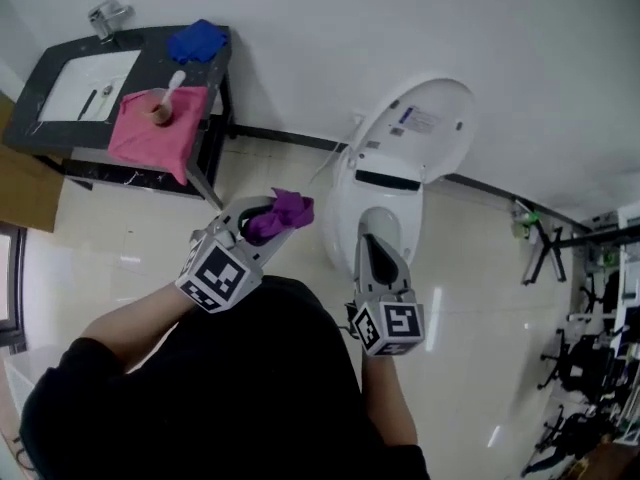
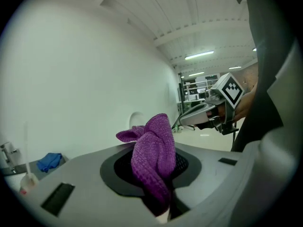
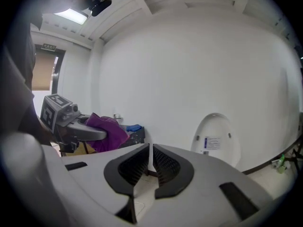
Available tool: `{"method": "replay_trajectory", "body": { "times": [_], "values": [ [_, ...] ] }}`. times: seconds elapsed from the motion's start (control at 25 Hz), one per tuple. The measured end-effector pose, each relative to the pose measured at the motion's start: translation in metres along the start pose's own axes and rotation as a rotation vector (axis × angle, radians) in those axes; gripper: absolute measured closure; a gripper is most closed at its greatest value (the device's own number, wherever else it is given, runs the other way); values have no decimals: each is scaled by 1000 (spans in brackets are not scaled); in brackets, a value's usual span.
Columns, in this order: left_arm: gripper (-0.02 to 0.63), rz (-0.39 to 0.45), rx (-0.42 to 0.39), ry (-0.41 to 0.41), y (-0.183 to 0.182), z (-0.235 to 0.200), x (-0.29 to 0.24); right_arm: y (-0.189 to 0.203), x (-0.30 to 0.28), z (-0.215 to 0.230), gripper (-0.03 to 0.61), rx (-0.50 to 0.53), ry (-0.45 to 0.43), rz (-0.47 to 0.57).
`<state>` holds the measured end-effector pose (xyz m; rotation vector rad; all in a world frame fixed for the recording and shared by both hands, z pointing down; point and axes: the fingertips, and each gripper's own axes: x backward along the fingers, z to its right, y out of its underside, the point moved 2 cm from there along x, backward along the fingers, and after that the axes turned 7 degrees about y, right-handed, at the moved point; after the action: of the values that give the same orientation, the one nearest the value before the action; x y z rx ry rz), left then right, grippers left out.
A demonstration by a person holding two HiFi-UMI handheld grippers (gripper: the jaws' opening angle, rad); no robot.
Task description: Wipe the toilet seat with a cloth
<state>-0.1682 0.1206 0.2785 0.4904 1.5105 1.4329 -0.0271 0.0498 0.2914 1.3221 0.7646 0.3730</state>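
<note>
A plain white wall point(image 1: 330, 28) is met by a glossy pale floor point(image 1: 480, 268) along a dark skirting strip point(image 1: 280, 136). A dark vanity top point(image 1: 160, 46) with a white basin point(image 1: 112, 66) and a chrome tap point(image 1: 108, 15) is set against the wall. A pink towel point(image 1: 150, 143) is draped over its front edge, and a blue cloth point(image 1: 197, 41) is laid at the back. The white slatted ceiling point(image 2: 189, 13) is lit by strip lights point(image 2: 199, 56)

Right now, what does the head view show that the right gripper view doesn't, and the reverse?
Head view only: the sink, the pink cloth draped over its counter, and the toilet seat. Right gripper view only: the right gripper from close up, its jaws a slit apart with nothing between them, and a ceiling light. Both: the raised lid with its label, the purple cloth held in the left gripper, and the blue cloth.
</note>
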Motion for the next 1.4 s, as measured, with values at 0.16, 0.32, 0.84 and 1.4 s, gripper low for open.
{"method": "replay_trajectory", "body": {
  "times": [0.16,0.32,0.84,1.4],
  "values": [
    [514,-9,55,-115,30,-67,81,-30,-76,-104,500,59,-161,-12],
    [514,-5,122,-280,51,-121,157,-50,-146,-196,454,116,-331,-38],
    [514,-32,231,-529,124,-179,296,-68,-299,-355,407,186,-505,-151],
    [514,18,253,-552,130,-191,318,-65,-265,-349,479,150,-420,-101]
  ]
}}
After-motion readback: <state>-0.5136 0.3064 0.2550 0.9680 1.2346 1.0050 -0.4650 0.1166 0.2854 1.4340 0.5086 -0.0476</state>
